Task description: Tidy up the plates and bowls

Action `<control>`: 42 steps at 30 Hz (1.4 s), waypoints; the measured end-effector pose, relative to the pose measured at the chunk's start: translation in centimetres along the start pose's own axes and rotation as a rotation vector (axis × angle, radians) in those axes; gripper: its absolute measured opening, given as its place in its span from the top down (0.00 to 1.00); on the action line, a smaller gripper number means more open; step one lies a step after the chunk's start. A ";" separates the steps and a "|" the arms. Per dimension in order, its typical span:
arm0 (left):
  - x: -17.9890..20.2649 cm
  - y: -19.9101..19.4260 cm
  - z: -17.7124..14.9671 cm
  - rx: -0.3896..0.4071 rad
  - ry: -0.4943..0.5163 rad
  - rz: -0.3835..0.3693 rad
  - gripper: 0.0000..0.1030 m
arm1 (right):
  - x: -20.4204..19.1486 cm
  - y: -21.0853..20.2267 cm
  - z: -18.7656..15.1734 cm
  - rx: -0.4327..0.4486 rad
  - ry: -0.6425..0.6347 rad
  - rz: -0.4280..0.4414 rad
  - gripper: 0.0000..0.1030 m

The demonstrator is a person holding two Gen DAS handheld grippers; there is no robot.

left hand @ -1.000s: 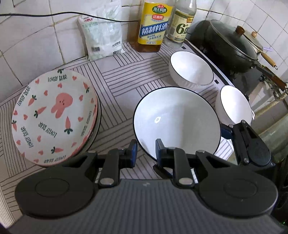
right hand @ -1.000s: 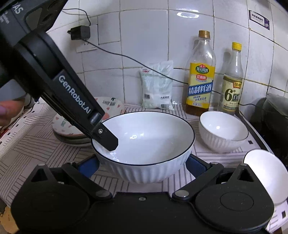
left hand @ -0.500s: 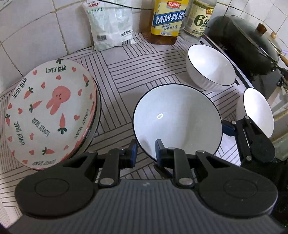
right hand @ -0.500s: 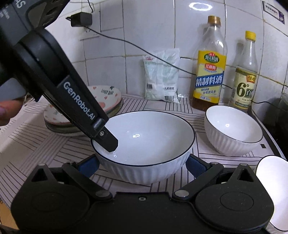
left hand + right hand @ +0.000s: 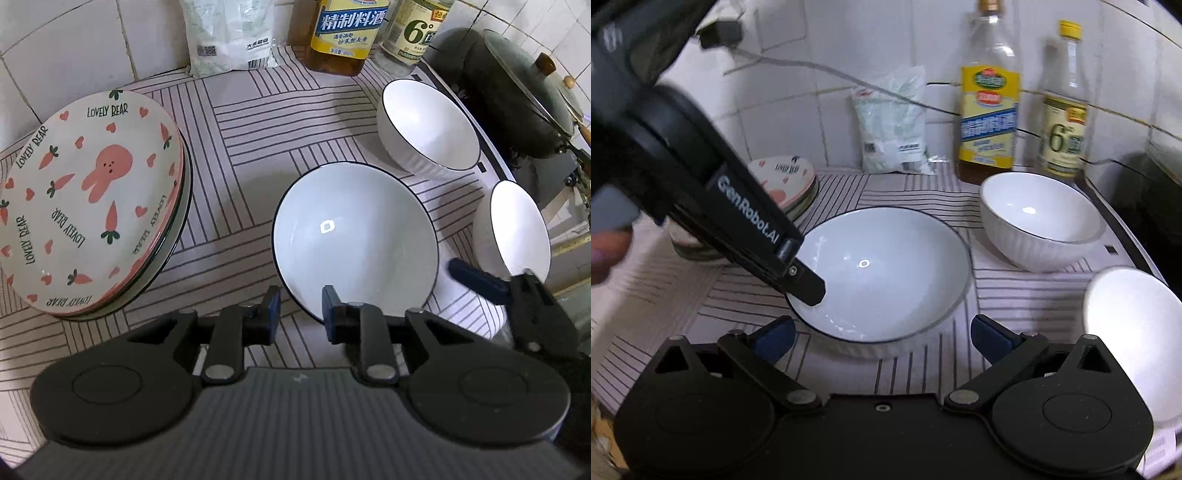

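Observation:
A large white bowl [image 5: 354, 236] with a dark rim stands on the striped cloth [image 5: 258, 122]. My left gripper [image 5: 301, 317] straddles its near rim, one finger inside and one outside. Its jaws are opening, and a slit shows beside the rim. From the right wrist that bowl [image 5: 886, 269] lies just past my right gripper [image 5: 884, 336], whose wide-open pads touch nothing. Two small white bowls [image 5: 428, 125] [image 5: 517, 229] stand to the right. A stack of rabbit-and-carrot plates [image 5: 92, 199] sits on the left.
Against the tiled wall stand a white bag [image 5: 229, 33], a yellow-labelled bottle [image 5: 347, 33] and a second bottle [image 5: 417, 33]. A lidded dark wok [image 5: 517, 92] sits on the stove at the right. A person's hand [image 5: 605, 251] shows at the left edge.
The left jaws have widened a little at the bowl's rim. The right gripper has drawn back, so the bowl is no longer deep between its fingers. Both views have sunk slightly.

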State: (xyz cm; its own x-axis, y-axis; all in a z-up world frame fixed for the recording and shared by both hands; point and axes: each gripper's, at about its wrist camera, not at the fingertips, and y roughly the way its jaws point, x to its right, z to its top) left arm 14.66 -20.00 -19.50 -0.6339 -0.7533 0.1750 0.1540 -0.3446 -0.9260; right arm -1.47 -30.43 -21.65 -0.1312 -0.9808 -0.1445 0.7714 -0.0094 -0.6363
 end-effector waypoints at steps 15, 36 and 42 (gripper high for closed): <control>2.7 -5.6 -0.8 -0.008 0.053 0.030 0.59 | 2.9 -9.5 1.1 0.131 0.101 -0.109 0.01; 12.3 -6.1 2.3 -0.018 0.259 -0.072 0.53 | 9.8 -14.6 -1.2 0.228 0.361 -0.340 0.16; 14.2 -3.2 3.8 -0.001 0.265 -0.108 0.55 | 12.0 -12.5 -1.9 0.177 0.382 -0.355 0.26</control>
State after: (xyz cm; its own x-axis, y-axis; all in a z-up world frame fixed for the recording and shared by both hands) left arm 8.07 -31.72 -12.83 -0.8225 -0.5396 0.1797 0.0737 -0.4146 -0.9070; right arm -13.90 -41.75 -16.88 -0.5934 -0.7713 -0.2300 0.7273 -0.3915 -0.5637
